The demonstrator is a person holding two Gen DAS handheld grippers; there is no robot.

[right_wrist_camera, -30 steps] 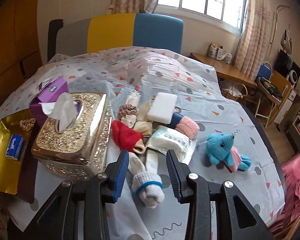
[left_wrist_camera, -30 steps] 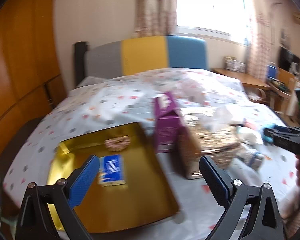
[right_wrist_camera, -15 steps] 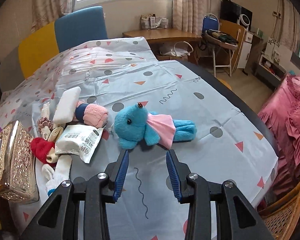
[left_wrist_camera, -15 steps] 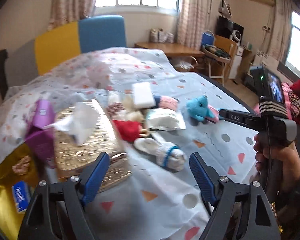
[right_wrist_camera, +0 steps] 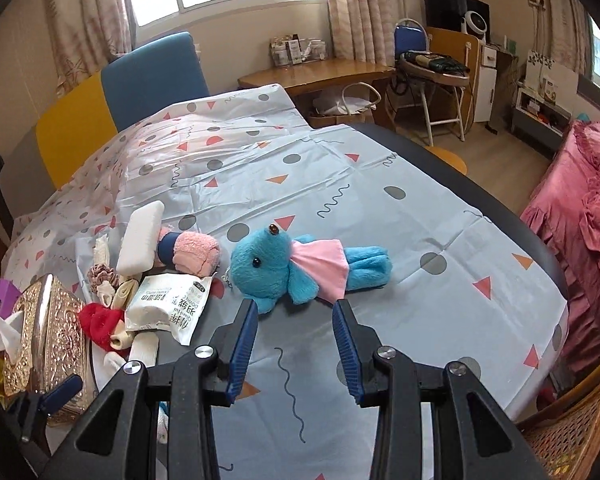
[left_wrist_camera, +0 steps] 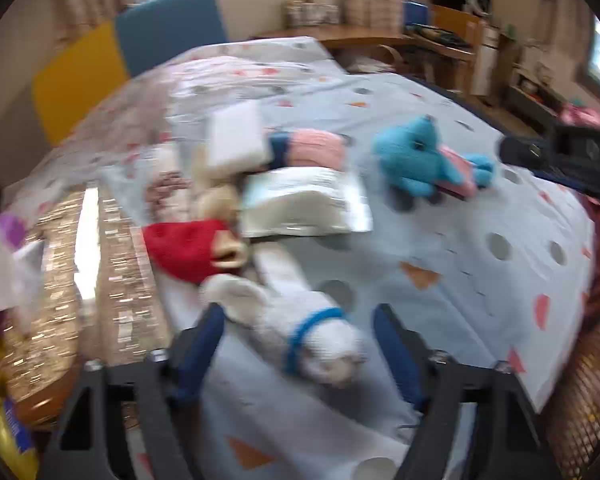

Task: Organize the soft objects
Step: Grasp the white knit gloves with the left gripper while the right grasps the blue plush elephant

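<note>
Left gripper (left_wrist_camera: 298, 344) released, jaws spread to either side of the white rolled sock with blue band (left_wrist_camera: 320, 344); the sock lies on the surface (left_wrist_camera: 480, 280) between the fingers, not visibly pinched. This view is blurred, so contact cannot be confirmed. Likely intent: straddle the roll across its width so closing compresses it evenly. Right gripper (right_wrist_camera: 296, 338) also released, jaws wide, empty, with the blue plush toy (right_wrist_camera: 284, 268) just beyond the tips at 12 o'clock; its pink skirt end points to 3 o'clock. Judged a pre-grasp line-up on the plush body. The remaining soft items, a red sock (right_wrist_camera: 98, 322), a pink roll (right_wrist_camera: 190, 254) and a white sponge (right_wrist_camera: 140, 236), cluster at 10 o'clock beside the gold tissue box (right_wrist_camera: 44, 344), unsorted.
</note>
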